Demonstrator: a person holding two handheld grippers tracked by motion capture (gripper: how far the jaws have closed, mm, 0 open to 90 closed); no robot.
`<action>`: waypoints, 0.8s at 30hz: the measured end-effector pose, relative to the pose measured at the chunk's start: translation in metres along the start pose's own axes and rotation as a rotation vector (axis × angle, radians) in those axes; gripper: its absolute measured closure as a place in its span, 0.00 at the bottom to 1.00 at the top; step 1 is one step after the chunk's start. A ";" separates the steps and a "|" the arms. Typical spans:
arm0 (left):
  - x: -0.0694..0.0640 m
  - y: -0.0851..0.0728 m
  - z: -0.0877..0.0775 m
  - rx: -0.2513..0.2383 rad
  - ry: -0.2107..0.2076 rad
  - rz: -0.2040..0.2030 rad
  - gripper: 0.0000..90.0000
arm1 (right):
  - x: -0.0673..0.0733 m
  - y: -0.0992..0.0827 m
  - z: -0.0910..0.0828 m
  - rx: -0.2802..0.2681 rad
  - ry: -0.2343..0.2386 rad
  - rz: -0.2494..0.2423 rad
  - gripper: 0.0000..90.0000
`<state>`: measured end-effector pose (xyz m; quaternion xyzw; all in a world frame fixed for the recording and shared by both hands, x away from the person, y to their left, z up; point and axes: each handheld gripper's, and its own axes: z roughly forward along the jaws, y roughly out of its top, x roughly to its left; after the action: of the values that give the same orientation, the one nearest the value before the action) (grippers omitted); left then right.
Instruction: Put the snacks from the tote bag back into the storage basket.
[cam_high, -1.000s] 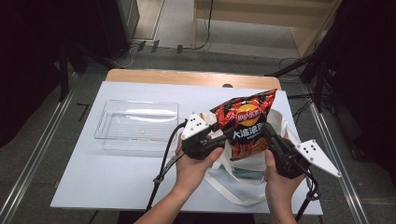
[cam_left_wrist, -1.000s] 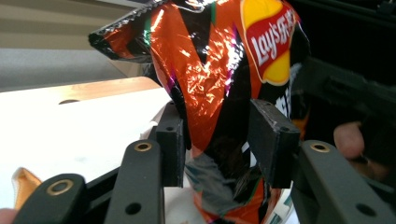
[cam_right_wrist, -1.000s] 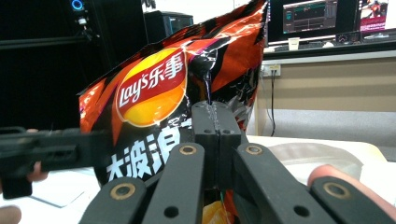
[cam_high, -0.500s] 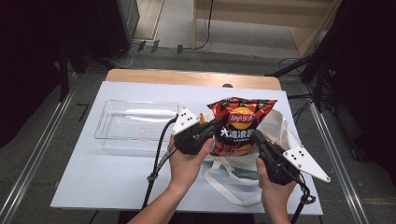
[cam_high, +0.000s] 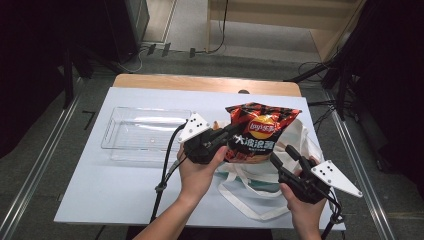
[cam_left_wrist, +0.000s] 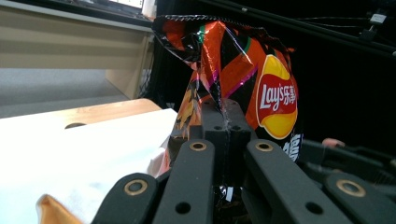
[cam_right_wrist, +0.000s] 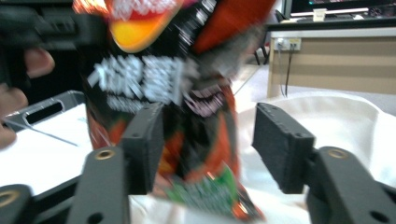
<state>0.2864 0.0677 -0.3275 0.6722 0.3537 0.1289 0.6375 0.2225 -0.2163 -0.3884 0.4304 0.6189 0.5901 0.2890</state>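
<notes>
Grey floor (cam_high: 260, 37) (cables trailing across it), a wooden bench (cam_high: 280, 10), dark surroundings.

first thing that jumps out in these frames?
The red-orange Lay's chip bag, held up over the white tote bag at the table's right side. The left gripper is shut on the chip bag's edge, while the right gripper has just been opening and sits below, jaws apart, with the chip bag's lower end between them. A clear plastic tray lies to the left.
</notes>
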 end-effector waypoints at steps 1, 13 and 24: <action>-0.001 0.001 0.000 -0.004 -0.004 0.003 1.00 | -0.003 -0.004 -0.003 0.007 -0.007 0.006 0.43; -0.005 0.010 -0.001 -0.041 -0.029 0.005 1.00 | -0.019 -0.045 -0.002 0.130 -0.062 0.049 0.36; 0.008 0.020 -0.017 -0.072 -0.023 0.017 1.00 | -0.015 -0.057 0.011 0.200 -0.074 0.021 0.36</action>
<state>0.2872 0.0873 -0.3085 0.6533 0.3359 0.1392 0.6641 0.2277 -0.2205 -0.4479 0.4853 0.6590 0.5119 0.2609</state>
